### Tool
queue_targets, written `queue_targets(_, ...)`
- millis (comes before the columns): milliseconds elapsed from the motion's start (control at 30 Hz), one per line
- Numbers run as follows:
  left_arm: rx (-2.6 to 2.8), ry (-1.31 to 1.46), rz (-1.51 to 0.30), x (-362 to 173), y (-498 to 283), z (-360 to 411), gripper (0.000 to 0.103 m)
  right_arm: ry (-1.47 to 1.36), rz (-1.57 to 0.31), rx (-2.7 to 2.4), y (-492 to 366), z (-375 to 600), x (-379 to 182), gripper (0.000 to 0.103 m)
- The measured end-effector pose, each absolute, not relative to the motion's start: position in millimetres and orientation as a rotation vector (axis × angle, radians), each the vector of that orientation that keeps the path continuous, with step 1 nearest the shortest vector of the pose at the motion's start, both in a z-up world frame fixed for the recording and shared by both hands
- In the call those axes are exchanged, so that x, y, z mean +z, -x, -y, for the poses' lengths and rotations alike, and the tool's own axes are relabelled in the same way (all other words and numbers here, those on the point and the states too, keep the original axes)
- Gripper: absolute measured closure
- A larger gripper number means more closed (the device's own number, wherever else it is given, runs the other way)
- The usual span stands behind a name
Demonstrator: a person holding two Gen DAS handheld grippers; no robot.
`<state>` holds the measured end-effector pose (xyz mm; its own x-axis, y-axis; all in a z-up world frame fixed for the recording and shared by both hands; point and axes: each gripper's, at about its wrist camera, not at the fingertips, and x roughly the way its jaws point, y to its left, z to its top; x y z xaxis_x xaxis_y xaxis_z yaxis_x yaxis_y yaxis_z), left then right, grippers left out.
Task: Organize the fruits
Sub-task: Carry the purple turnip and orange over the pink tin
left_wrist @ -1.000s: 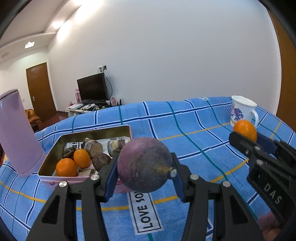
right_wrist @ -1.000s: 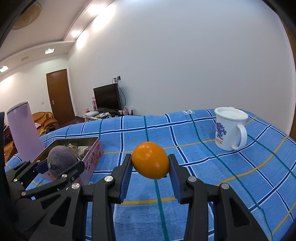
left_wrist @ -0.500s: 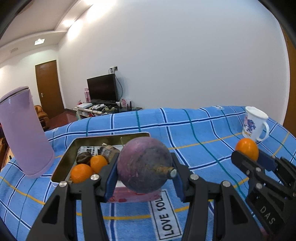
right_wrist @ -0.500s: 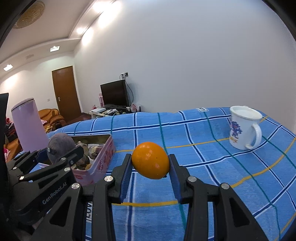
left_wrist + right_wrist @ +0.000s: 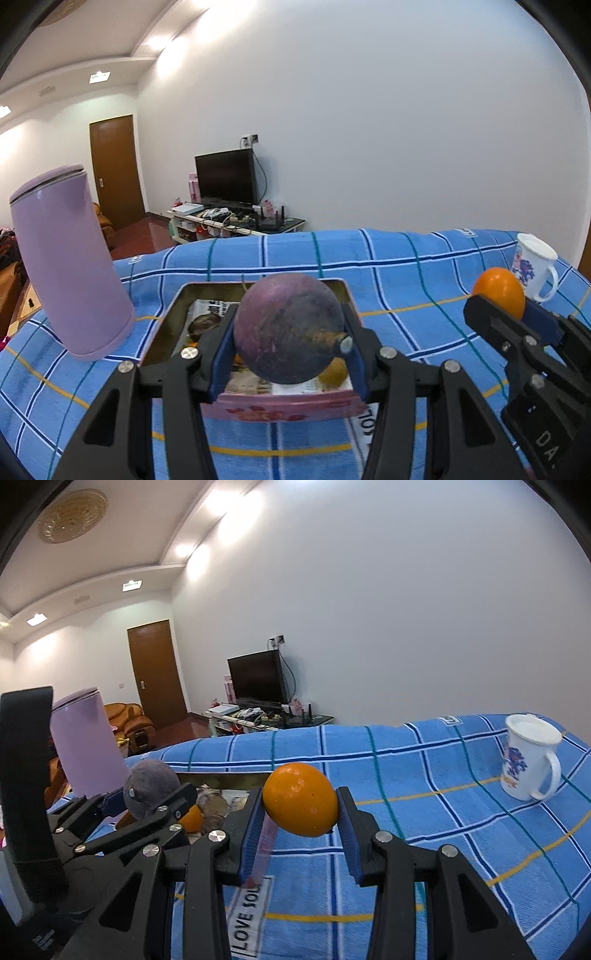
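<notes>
Tin [image 5: 343,286] contents mostly hidden behind purple fruit [image 5: 288,328]; one orange [image 5: 334,371] peeks out. Cloth label [image 5: 245,915] cut off, partly readable. Tin's near wall motion-blurred in right wrist view.

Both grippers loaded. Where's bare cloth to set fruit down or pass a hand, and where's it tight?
Free: the blue checked cloth between the pink metal tin and the white floral mug, and the strip behind the tin toward the far edge. Tight: inside the tin, already holding small oranges and dark fruit, and the narrow gap between tin and tall lilac flask.
</notes>
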<state>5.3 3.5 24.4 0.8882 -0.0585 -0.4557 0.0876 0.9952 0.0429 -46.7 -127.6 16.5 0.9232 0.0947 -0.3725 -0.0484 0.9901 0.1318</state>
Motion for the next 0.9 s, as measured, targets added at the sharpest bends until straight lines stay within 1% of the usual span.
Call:
queue_targets(533, 0.037, -0.014, -0.483, 24, -25, -60, 0.05, -0.153, -0.395, 0.153, 13, 85, 16, 0.062)
queue_targets(900, 0.106, -0.015, -0.512, 15, -43, -78, 0.05, -0.157, -0.403, 0.189, -19, 58, 13, 0.062)
